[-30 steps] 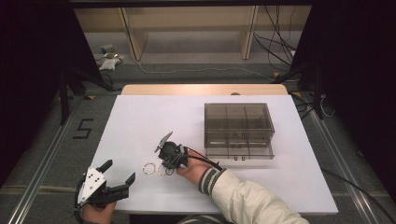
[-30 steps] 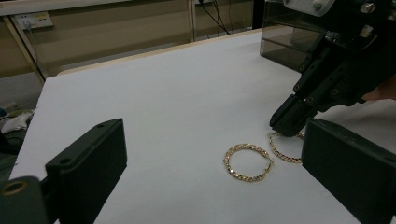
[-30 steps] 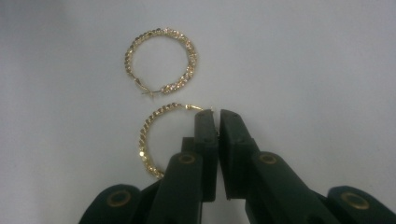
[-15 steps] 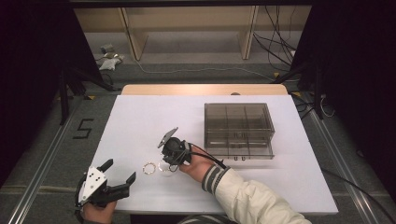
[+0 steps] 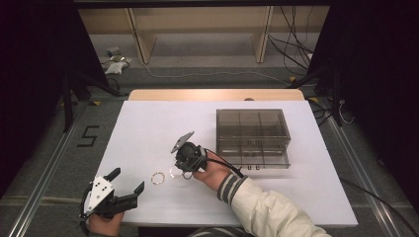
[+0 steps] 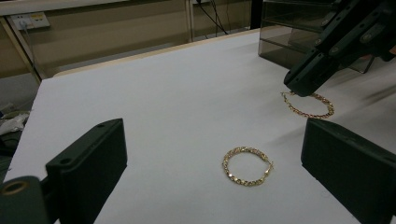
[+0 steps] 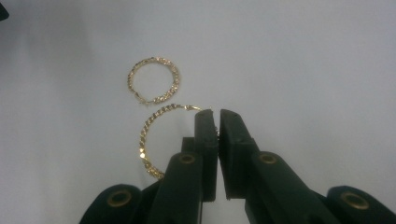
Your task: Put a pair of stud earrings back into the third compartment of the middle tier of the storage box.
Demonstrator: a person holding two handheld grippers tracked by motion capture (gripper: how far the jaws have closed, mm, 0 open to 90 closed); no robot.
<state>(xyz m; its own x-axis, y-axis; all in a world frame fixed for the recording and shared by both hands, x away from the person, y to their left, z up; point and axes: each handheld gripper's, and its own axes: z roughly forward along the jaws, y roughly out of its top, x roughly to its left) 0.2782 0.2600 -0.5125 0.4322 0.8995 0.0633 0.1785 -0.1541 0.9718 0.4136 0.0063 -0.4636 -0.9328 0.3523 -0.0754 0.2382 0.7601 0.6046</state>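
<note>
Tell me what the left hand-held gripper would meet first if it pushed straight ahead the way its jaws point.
Probably the gold hoop earring lying flat on the white table, centred between the left hand-held gripper's open jaws. Beyond it the tabletop looks free; the depth is hard to judge.

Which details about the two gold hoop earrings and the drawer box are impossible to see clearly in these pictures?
- Held hoop earring: right gripper view, the right gripper covers its right part; whether it has left the table is unclear.
- Other hoop earring: high view, too small to show its clasp.
- Drawer box: high view, dark walls hide any contents; left gripper view, cut off by the top edge.
</note>
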